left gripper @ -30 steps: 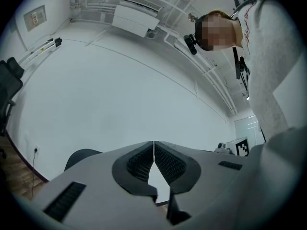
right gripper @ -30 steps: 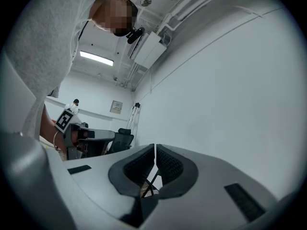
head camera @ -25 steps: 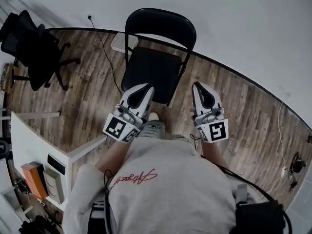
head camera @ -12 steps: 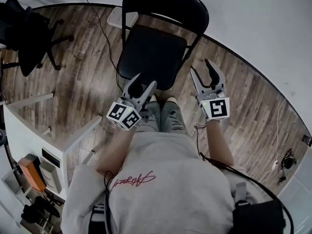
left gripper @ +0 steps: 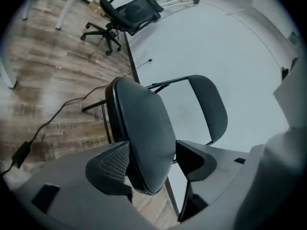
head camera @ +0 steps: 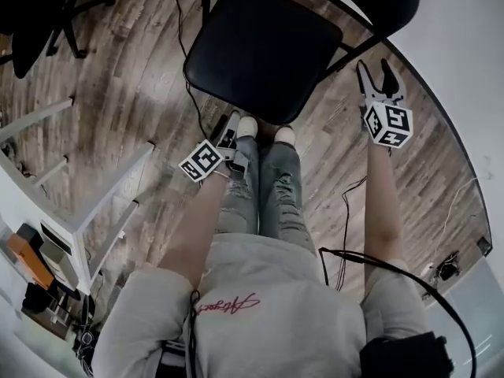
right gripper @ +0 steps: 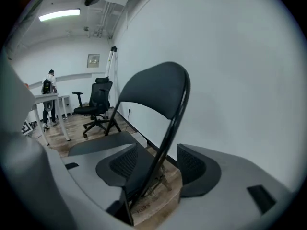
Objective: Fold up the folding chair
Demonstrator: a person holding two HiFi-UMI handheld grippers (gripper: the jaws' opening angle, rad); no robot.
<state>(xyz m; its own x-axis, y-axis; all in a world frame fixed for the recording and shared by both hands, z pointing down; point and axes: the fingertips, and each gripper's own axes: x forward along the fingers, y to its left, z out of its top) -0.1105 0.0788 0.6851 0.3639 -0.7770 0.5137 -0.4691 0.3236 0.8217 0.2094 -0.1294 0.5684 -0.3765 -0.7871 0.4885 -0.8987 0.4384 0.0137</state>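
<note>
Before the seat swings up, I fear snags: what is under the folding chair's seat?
Under the seat, the left gripper view shows black frame legs, wood floor and a black cable on it; the seat hides the rest.

Floor: weathered grey-brown wood-plank floor [head camera: 142,93], filling the left half of the head view and running on to its lower right.
Wall: plain white wall [head camera: 472,30], upper right of the head view; it also fills the right half of the right gripper view.
Skirting: thin dark skirting strip [left gripper: 133,61] where wall meets floor, upper centre of the left gripper view.
Office chair: black mesh swivel chair on a star base [left gripper: 132,11], top of the left gripper view, near the wall.
Table: white table with slim white legs [head camera: 110,186], left edge of the head view.
Cable: thin black cable [left gripper: 57,111] lying loose on the planks, left of the left gripper view.
Light: long white ceiling strip lamp [right gripper: 60,15], lit, upper left of the right gripper view.
Person: small standing figure [right gripper: 48,87] by a far table, left edge of that view.
</note>
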